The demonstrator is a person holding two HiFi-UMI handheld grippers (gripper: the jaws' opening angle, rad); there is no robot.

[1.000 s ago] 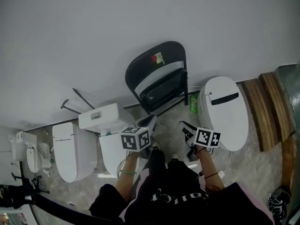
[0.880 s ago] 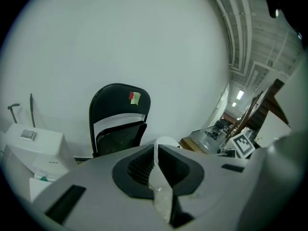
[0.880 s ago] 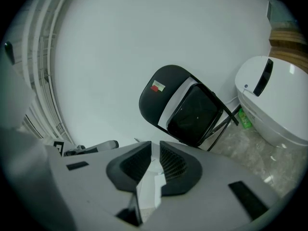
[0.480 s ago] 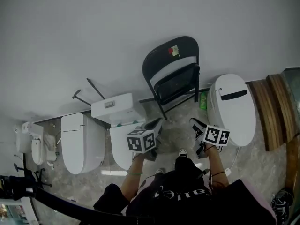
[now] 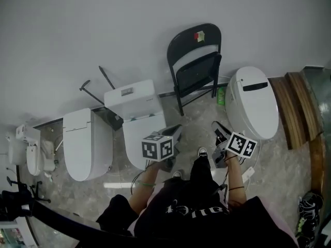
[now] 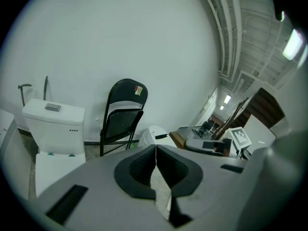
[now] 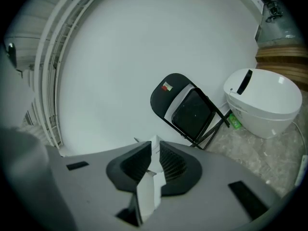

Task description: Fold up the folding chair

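The black folding chair [image 5: 196, 68] stands folded flat, leaning against the white wall, with a small sticker on its backrest. It also shows in the left gripper view as the chair [image 6: 120, 119] and in the right gripper view as the chair [image 7: 190, 112]. Both grippers are well short of it, over the floor in front of the person. My left gripper [image 5: 175, 132] is shut and empty, its pads [image 6: 147, 165] meeting in a line. My right gripper [image 5: 220, 132] is shut but for a thin slit between its fingertips [image 7: 166, 165], with nothing between them.
A white toilet with a tank [image 5: 137, 120] stands left of the chair, and another toilet [image 5: 85, 149] further left. A white toilet [image 5: 253, 105] sits right of the chair, with a green bottle [image 5: 221, 96] between them. Wooden planks [image 5: 292, 115] lie at the right.
Both grippers and the person have drawn back from the chair, which now sits farther off. The chair itself stays folded against the wall.
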